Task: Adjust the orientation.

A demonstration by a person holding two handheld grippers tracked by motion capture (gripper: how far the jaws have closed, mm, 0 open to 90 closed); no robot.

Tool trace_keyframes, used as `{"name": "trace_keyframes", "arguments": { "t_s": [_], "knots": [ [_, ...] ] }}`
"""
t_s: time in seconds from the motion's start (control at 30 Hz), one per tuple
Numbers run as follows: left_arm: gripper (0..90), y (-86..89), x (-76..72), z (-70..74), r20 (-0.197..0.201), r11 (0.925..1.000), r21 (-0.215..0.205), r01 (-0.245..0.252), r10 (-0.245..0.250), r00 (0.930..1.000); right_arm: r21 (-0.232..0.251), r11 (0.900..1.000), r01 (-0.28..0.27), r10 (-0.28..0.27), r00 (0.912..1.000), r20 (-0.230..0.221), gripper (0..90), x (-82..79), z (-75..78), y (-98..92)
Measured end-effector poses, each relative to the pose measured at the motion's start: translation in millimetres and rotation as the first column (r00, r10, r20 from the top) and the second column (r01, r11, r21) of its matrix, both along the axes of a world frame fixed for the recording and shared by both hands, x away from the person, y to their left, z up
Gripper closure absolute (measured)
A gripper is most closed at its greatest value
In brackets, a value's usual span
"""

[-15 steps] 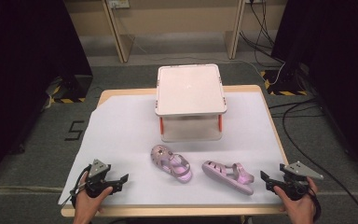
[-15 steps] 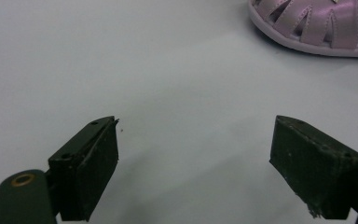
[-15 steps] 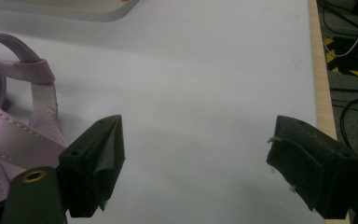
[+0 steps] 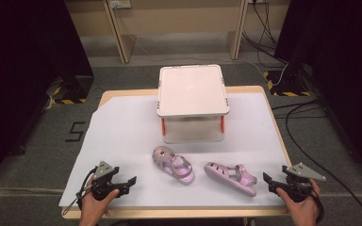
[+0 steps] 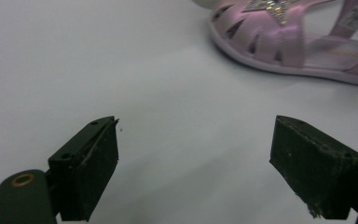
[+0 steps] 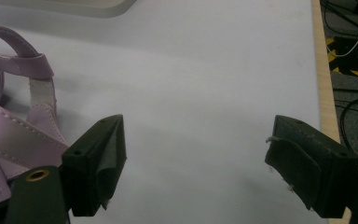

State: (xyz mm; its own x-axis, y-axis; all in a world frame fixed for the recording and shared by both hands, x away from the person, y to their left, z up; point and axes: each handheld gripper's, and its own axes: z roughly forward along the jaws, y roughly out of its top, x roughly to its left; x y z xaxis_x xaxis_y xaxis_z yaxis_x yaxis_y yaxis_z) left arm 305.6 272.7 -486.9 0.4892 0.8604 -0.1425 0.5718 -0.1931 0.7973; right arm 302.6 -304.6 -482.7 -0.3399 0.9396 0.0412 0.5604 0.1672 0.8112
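Left gripper (image 4: 131, 181): jaws apart, nothing between, near-left of white stand (image 4: 192, 92). Left sandal (image 4: 172, 164) and right sandal (image 4: 230, 177) just in front of stand, apart. Likely light, soft straps, stiffer sole; best pinched at heel strap. Pink, glittery star ornament. Right gripper (image 4: 267, 179): jaws apart, empty.

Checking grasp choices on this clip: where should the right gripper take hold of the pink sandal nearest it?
Probably the raised heel strap of the right-hand pink sandal, approached from the right gripper side, which is open and empty. The strap arches clear of the sole on the end facing that gripper, so the jaws could close across it.
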Motion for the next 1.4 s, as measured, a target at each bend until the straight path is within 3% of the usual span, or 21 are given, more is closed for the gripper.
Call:
{"name": "trace_keyframes", "arguments": {
  "t_s": [0.03,0.13,0.27,0.5,0.63,0.93,0.97,1.0,1.03,1.2,1.3,1.4],
  "knots": [
    [14.9,0.0,0.0,0.0,0.0,1.0,0.0,0.0,0.0,1.0,0.0,1.0,0.0,0.0,1.0,-0.001,19.6,-0.2,-0.1,0.1],
    [14.9,-21.4,-3.2,4.9,-0.003,0.9988,-0.024,0.042,-0.042,0.9991,-0.001,1.0,-0.001,0.001,1.0,-0.002,19.7,-0.2,-0.3,0.2],
    [14.9,-36.0,-2.4,10.2,0.001,0.9978,-0.041,0.052,-0.052,0.9986,-0.002,1.0,-0.003,0.003,1.0,-0.004,19.9,0.5,-1.3,0.2],
    [14.9,-71.3,10.0,22.8,0.003,0.9963,-0.057,0.064,-0.064,0.998,0.0,1.0,-0.009,0.009,0.9999,-0.006,20.1,0.3,-1.2,1.1],
    [14.9,-96.9,16.4,32.6,0.013,0.9956,-0.027,0.09,-0.09,0.9959,0.004,1.0,-0.014,0.014,0.9999,-0.007,20.1,0.6,-1.6,0.7],
    [14.9,-121.9,27.6,36.7,0.013,0.9969,-0.025,0.075,-0.075,0.9971,0.008,1.0,-0.02,0.02,0.9997,-0.01,20.4,1.3,-2.3,1.2],
    [15.0,-128.0,30.3,35.9,0.01,0.9975,0.004,0.07,-0.07,0.9975,0.01,1.0,-0.022,0.022,0.9997,-0.011,20.6,1.4,-2.5,1.2],
    [15.2,-128.0,30.3,35.9,0.01,0.9975,0.004,0.07,-0.07,0.9975,0.011,1.0,-0.022,0.022,0.9997,-0.011,20.7,1.4,-2.6,1.2],
    [15.2,-131.6,33.1,33.9,0.022,0.9975,0.054,0.047,-0.048,0.9986,0.012,1.0,-0.023,0.023,0.9997,-0.011,20.7,1.4,-2.6,1.1],
    [16.4,-134.3,34.8,30.1,0.02,0.9941,0.101,0.039,-0.041,0.9989,0.012,1.0,-0.025,0.025,0.9996,-0.013,20.9,1.6,-3.1,0.8],
    [16.2,-131.4,34.4,30.4,0.002,0.9937,0.103,0.043,-0.044,0.999,0.013,1.0,-0.026,0.026,0.9995,-0.015,21.0,1.6,-3.4,0.9],
    [22.4,-127.0,33.3,32.9,0.012,0.9916,0.118,0.054,-0.056,0.9984,0.012,1.0,-0.026,0.026,0.9996,-0.013,21.0,1.7,-3.2,1.0]
  ]
}}
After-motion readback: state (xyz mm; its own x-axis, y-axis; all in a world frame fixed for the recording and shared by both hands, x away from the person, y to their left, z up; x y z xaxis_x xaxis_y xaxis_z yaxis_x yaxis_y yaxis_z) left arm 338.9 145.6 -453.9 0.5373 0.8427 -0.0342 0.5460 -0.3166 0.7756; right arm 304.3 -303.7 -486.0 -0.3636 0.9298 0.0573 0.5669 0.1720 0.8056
